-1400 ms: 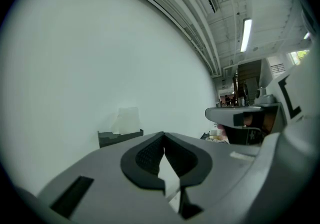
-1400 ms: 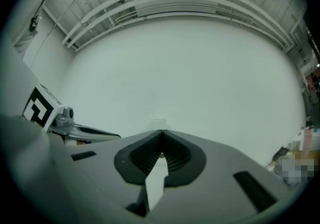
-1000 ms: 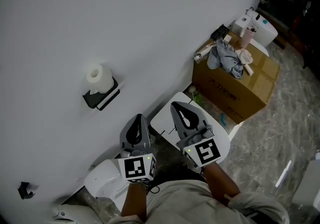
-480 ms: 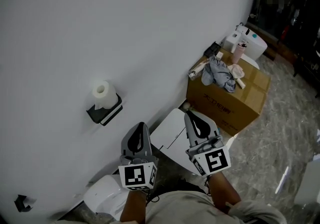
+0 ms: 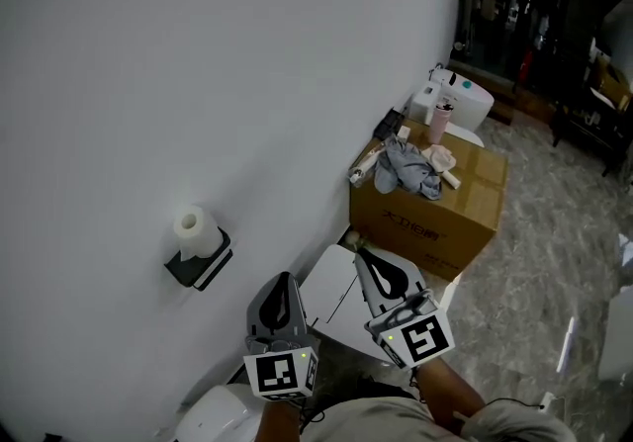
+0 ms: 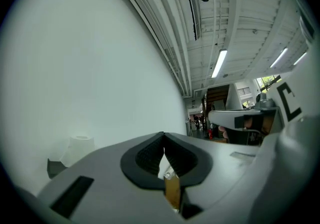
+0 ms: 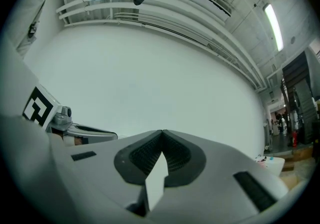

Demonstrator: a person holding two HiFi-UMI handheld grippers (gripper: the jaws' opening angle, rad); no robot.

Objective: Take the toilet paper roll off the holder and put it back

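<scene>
Both closed and empty, the left claw (image 5: 285, 281) and right claw (image 5: 362, 255) could knock the white toilet paper roll (image 5: 194, 228) off its black holder (image 5: 203, 266) unless opened.

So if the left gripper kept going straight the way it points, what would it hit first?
Probably the bare white wall: the left gripper aims past the toilet paper roll, which sits off to its left.

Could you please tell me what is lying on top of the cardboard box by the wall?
A crumpled grey cloth, a pale pinkish item beside it and a tube-like thing at the wall-side edge lie on the box. Whatever the cloth covers is hidden.
</scene>
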